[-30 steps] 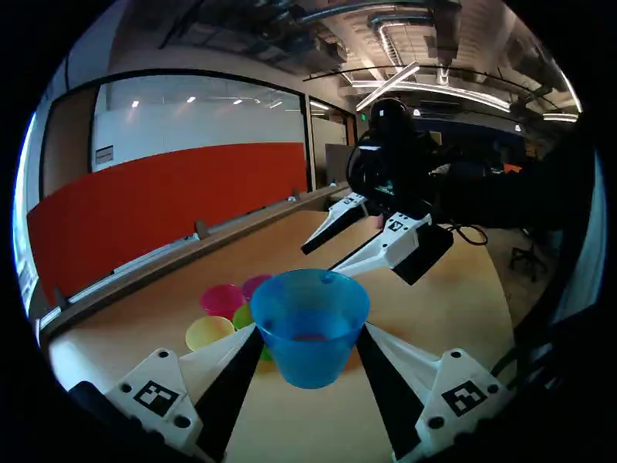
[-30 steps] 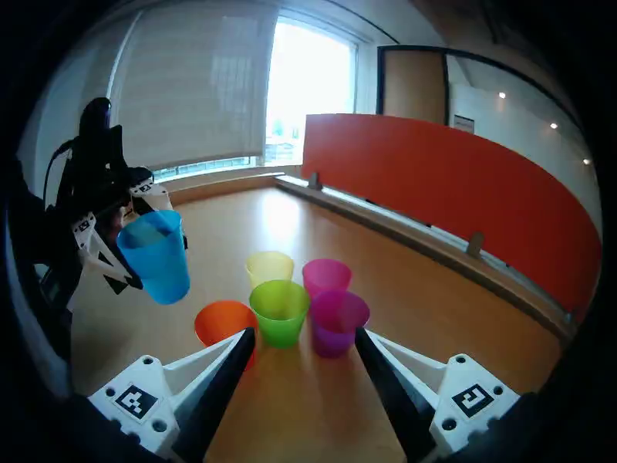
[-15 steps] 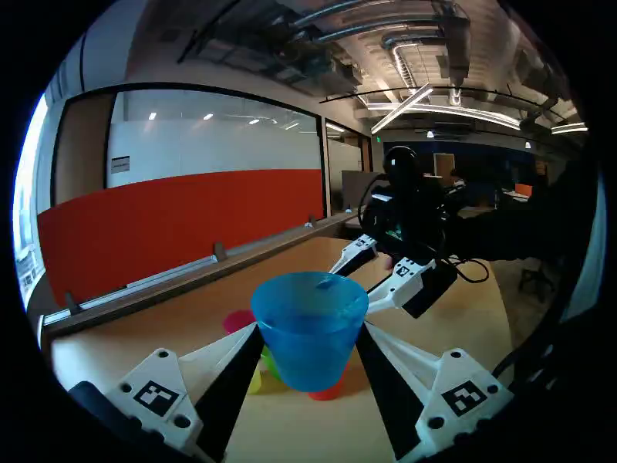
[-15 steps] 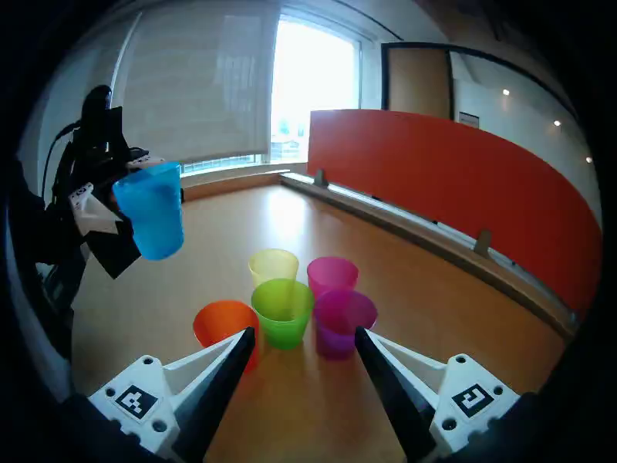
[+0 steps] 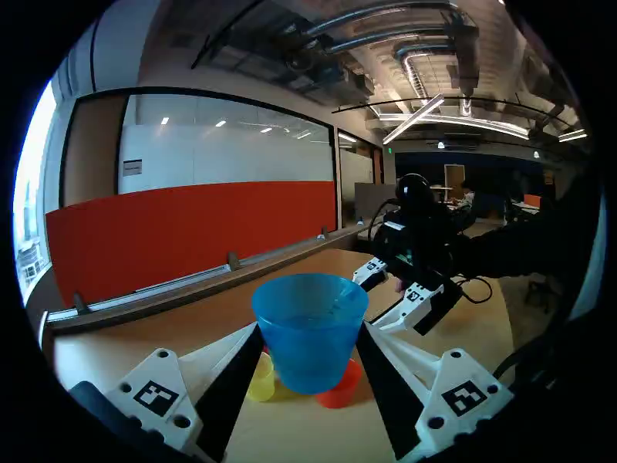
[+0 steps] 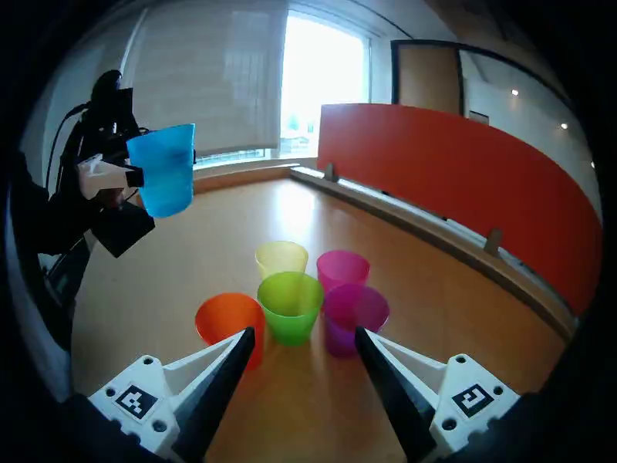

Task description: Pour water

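Clamping the blue cup (image 5: 310, 336) mid-wall in my left gripper (image 5: 308, 330); I'd judge it light, thin, squashy. Right gripper (image 6: 303, 333) gapes empty.

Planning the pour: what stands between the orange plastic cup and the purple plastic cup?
In the right gripper view, a green plastic cup stands between the orange plastic cup and the purple plastic cup.

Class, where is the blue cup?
The blue cup is in the left gripper, centre of the left gripper view; upper left in the right gripper view, up-left of the orange cup.
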